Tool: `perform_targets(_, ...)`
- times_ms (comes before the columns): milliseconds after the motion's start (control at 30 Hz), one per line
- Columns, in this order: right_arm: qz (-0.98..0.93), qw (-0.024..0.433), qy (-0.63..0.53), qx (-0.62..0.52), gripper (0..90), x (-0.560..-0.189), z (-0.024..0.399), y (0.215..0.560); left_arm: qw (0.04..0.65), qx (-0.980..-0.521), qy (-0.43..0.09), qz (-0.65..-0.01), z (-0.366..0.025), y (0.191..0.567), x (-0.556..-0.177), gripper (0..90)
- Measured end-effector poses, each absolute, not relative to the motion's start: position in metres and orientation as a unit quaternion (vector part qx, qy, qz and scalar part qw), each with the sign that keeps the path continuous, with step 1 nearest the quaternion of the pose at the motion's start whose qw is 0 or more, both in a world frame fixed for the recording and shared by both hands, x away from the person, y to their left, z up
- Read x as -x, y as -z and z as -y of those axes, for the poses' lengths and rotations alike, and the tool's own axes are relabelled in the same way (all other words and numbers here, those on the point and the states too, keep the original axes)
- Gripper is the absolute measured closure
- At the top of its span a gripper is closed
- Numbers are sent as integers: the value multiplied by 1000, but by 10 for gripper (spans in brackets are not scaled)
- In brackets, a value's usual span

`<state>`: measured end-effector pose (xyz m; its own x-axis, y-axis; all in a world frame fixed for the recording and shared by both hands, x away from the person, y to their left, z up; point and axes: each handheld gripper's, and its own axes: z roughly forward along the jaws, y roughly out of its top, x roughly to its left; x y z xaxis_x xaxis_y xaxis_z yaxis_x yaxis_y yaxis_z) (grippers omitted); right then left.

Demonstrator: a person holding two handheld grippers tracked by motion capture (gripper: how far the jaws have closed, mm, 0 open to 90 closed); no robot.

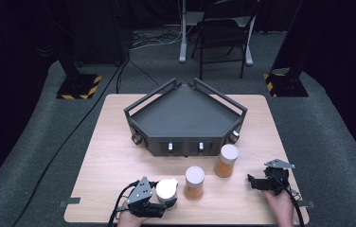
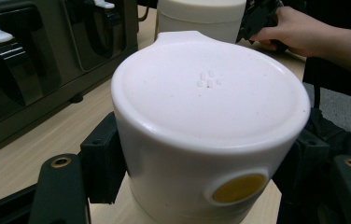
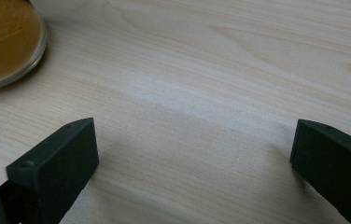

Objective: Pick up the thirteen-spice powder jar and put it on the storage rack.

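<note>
A jar with a wide white cap [image 1: 167, 190] is at the table's front left, and my left gripper [image 1: 159, 198] is shut on it. In the left gripper view the cap [image 2: 208, 116] sits between both black pads [image 2: 103, 163], which press its sides; a round orange spot shows low on its side. Two more white-capped jars of orange contents stand upright: one [image 1: 194, 182] just right of the held one, another [image 1: 226, 161] farther right. My right gripper [image 1: 256, 183] lies low over the table at the right, open [image 3: 192, 158] with bare wood between its jaws.
A dark five-sided tray with rails and front latches [image 1: 185, 118] fills the table's middle back, close behind the jars. Its front face [image 2: 47, 60] is near the held jar. An orange jar's edge [image 3: 3, 42] lies left of the right gripper.
</note>
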<state>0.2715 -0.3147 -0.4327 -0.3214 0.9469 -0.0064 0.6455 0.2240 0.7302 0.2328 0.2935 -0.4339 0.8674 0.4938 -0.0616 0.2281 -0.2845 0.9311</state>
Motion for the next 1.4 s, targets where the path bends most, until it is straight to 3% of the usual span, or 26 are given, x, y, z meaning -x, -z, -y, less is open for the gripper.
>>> perform_targets(667,-746,235,-322,-534,1,-271,314,433,569,-765,-155,-258,-308,412,-229,308)
perform_targets(1400,-745,235,-321,-535,0,-271,314,433,562,-751,-185,-291,-306,369,-263,308)
